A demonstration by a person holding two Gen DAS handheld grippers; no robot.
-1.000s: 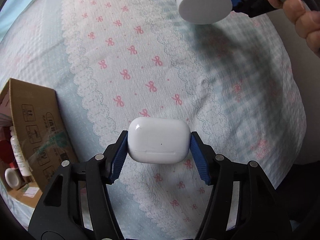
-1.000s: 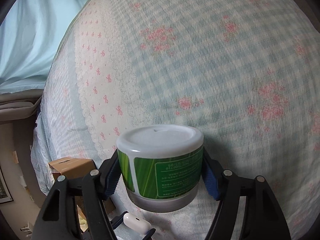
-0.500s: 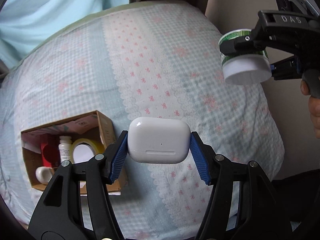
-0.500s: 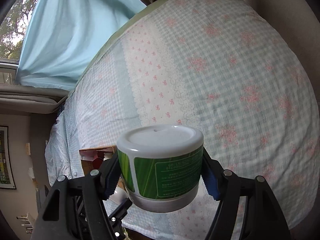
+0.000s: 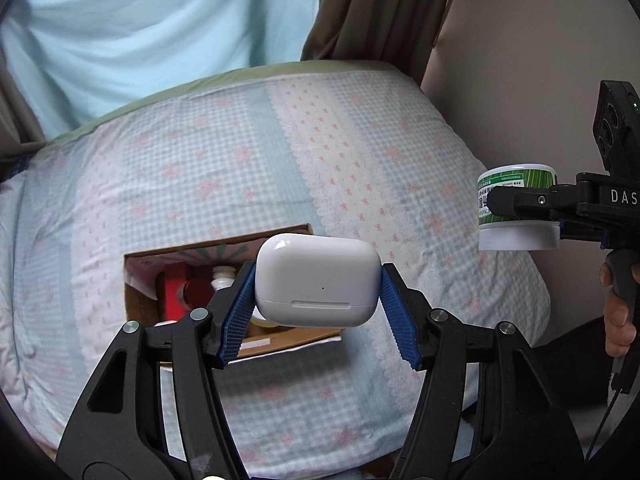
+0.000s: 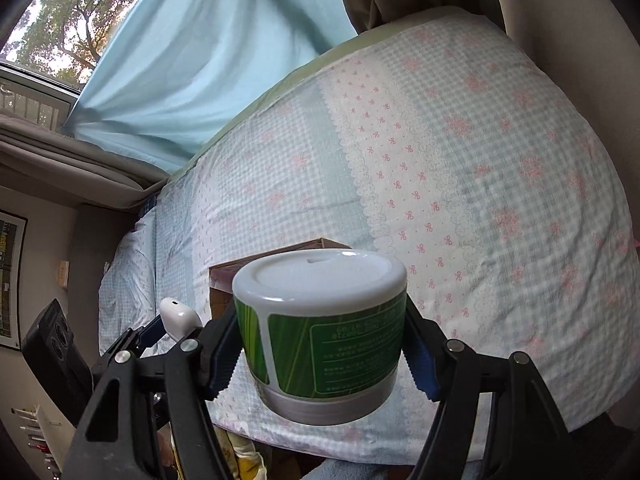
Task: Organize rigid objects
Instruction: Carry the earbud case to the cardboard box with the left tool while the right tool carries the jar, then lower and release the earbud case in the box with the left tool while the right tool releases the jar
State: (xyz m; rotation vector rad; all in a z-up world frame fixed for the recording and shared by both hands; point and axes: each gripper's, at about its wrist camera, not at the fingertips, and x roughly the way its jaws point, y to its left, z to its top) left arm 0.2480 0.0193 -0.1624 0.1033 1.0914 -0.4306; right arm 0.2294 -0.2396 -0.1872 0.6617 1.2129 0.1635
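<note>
My left gripper (image 5: 318,312) is shut on a white earbud case (image 5: 316,280), held high above the bed. Under it an open cardboard box (image 5: 140,304) lies on the bedspread with a red item (image 5: 176,292) and a small white bottle (image 5: 222,276) inside. My right gripper (image 6: 320,348) is shut on a white jar with a green label (image 6: 320,328), upside down, its pads on the jar's sides. In the left wrist view that jar (image 5: 516,212) hangs at the far right, beyond the bed's edge. The right wrist view shows the earbud case (image 6: 178,316) at lower left and the box (image 6: 224,276) behind the jar.
The bed (image 5: 280,140) carries a blue gingham spread with pink bows. A pale blue curtain (image 5: 140,28) and a brown curtain (image 5: 380,12) hang behind it. A wall (image 5: 520,60) runs along the right side. A person's hand (image 5: 618,312) holds the right gripper's handle.
Both grippers rose well above the bed with their objects still held. The view widened from close bedspread to the whole bed, and the cardboard box came under the left gripper.
</note>
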